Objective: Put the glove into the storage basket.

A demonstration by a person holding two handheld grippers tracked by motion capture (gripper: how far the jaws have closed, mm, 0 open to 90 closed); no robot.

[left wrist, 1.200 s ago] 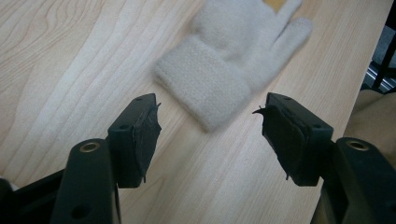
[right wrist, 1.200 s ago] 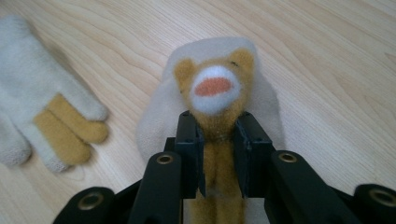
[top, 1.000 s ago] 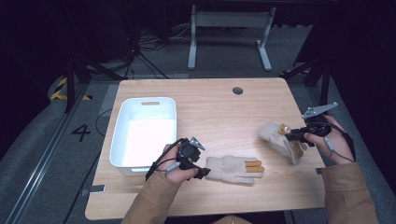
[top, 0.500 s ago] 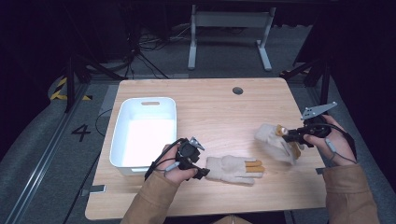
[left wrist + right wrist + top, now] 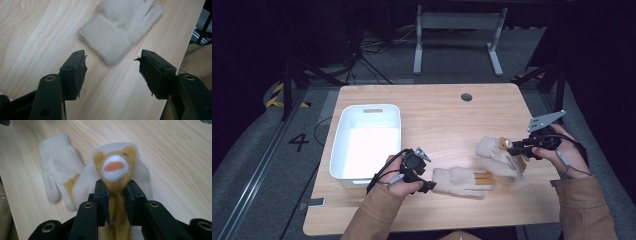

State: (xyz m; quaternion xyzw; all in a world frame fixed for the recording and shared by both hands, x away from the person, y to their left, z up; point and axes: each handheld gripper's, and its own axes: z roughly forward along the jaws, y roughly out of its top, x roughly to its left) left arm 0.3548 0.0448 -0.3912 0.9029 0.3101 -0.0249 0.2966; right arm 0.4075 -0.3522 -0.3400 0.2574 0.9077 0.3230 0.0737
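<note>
Seemingly a pick-up is in hand. Right of the white bin (image 5: pixel 367 142), the left hand-held gripper (image 5: pixel 112 72), jaws apart and just closing with nothing between them, faces the cream glove (image 5: pixel 462 181) lying flat on the surface (image 5: pixel 437 115), cuff toward it, fingers pointing right; next it must advance over the cuff. The right hand-held gripper (image 5: pixel 117 202) clamps the animal-faced glove (image 5: pixel 116 167), lifted, face pointing left.

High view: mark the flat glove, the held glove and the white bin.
flat glove (image 5: pixel 458 180), high view, on its palm.
held glove (image 5: pixel 493 153), high view, on its cream body.
white bin (image 5: pixel 340 155), high view, on its left rim.
</note>
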